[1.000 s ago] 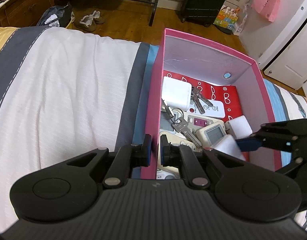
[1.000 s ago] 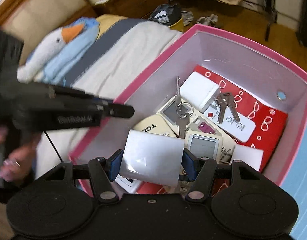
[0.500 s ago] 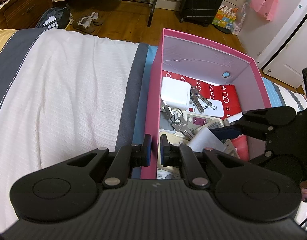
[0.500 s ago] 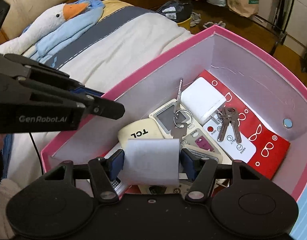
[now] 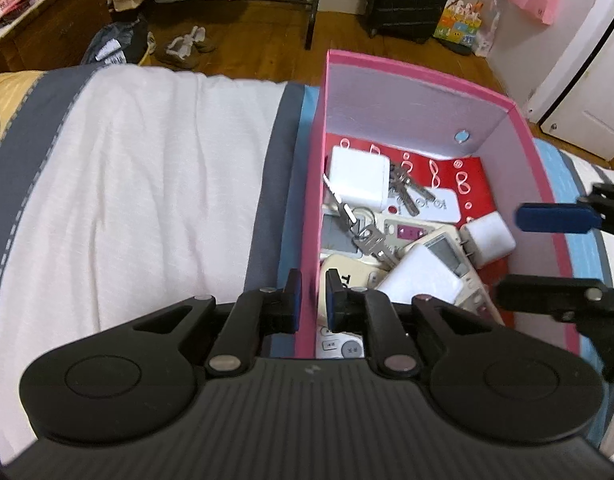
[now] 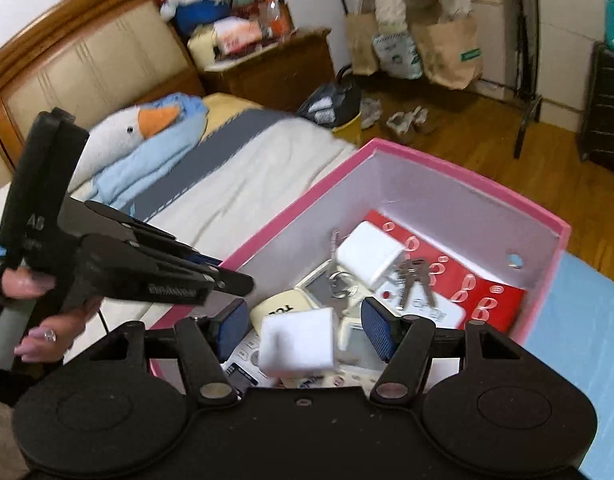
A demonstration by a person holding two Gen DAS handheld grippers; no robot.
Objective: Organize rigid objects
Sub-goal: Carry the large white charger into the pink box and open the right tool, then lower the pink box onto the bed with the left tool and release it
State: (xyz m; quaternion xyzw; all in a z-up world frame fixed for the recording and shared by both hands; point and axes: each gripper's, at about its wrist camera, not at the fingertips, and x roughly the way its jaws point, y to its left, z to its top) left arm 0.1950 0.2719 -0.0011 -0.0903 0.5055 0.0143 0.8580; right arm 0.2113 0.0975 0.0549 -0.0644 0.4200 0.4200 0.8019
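Pink box (image 5: 419, 74): three white chargers (image 5: 359, 184). Left claw (image 5: 313, 298) opening (straddling wall); right claw (image 6: 303, 328) open, empty.

Left gripper (image 5: 310, 300) straddling the near-left wall of the pink box (image 5: 539, 200)

Its jaws are opening, the pink wall standing between the two blue pads, with gaps showing on both sides. Inside the box lie white chargers (image 5: 359, 178), keys (image 5: 403, 190) and several remotes (image 5: 443, 250) on a red patterned sheet (partly hidden). The right gripper (image 5: 555, 256) reaches in from the right edge, jaws apart and empty. The box sits on a striped bedspread (image 5: 147, 184).
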